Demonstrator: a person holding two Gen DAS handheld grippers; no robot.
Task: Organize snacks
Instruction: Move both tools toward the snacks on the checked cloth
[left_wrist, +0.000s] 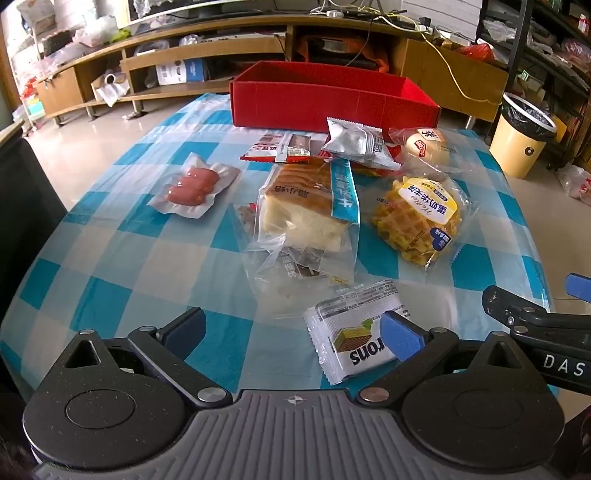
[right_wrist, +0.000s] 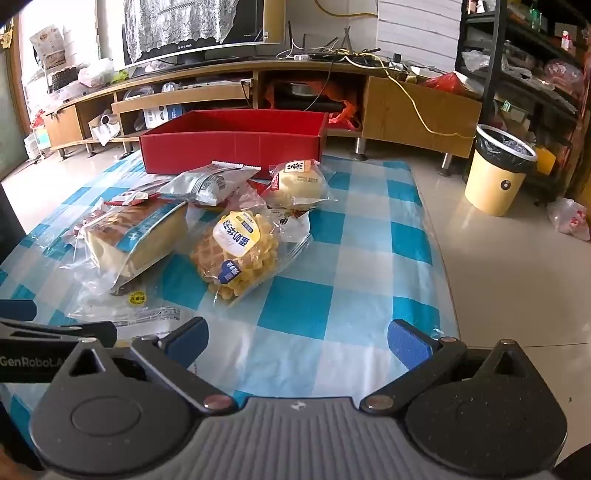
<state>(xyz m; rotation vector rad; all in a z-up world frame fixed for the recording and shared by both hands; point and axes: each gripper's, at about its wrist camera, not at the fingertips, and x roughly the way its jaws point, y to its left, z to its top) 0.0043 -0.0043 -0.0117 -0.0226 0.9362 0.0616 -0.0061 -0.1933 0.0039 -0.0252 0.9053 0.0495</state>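
Snack packs lie scattered on a blue-and-white checked tablecloth in front of an empty red box. Among them are a sliced bread bag, a waffle pack, a round bun, a silver pack, a sausage pack and a white wafer pack. My left gripper stands open low over the near cloth, its right pad over the wafer pack's edge. My right gripper is open over bare cloth, short of the waffle pack and the red box.
A wooden TV stand with cables and clutter runs behind the table. A yellow bin with a black liner stands on the tiled floor to the right, beside dark shelves. The table's right edge drops off close to my right gripper.
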